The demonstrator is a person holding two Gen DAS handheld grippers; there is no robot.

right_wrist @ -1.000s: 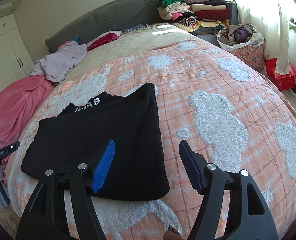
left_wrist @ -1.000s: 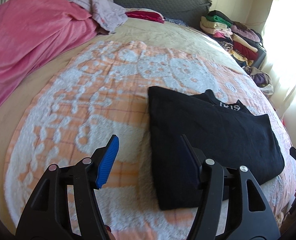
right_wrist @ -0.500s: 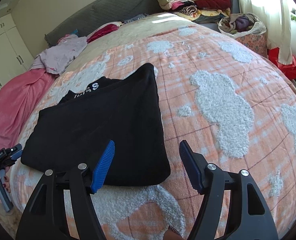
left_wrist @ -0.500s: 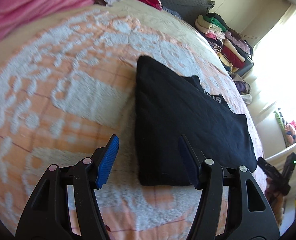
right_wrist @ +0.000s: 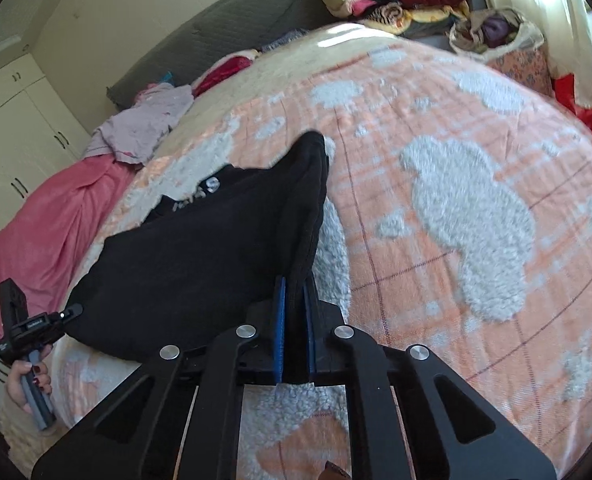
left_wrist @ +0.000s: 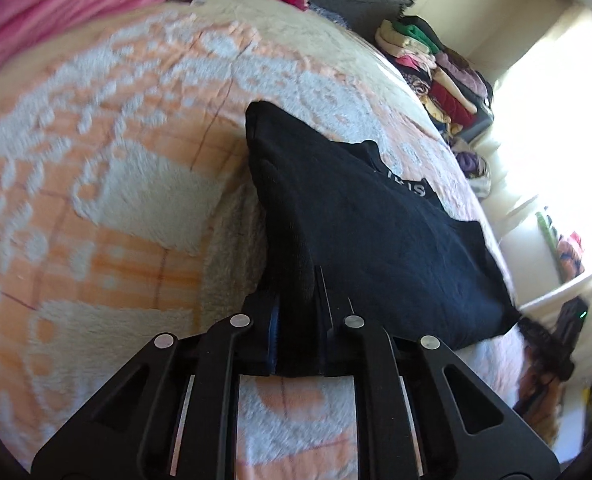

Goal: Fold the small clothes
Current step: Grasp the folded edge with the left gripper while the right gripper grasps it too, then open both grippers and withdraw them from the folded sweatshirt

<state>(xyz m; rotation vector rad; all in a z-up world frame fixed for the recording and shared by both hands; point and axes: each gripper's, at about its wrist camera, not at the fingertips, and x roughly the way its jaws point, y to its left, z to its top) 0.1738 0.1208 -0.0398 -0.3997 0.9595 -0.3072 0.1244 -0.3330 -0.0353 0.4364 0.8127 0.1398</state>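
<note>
- Gripping the near edge of the black sweater [left_wrist: 375, 240], both claws have closed in the last half second; before that each hovered with its fingers spread wide over the hem corners.
- The left gripper [left_wrist: 296, 320] is now pinched tight on the sweater's near left corner, dark knit bunched between its blue pads.
- The right gripper [right_wrist: 294, 320] is likewise clamped on the near right corner, fabric rising in a ridge from its fingers.
- The sweater lies partly folded on the orange-and-white blanket [right_wrist: 475, 208], collar with white lettering [right_wrist: 212, 186] at the far side; its near edge looks lifted off the blanket.
- With both corners secured, the next fold seems ready: likely carrying the hem up and over toward the collar.
- Blur in both views suggests the hands are already moving.
</note>
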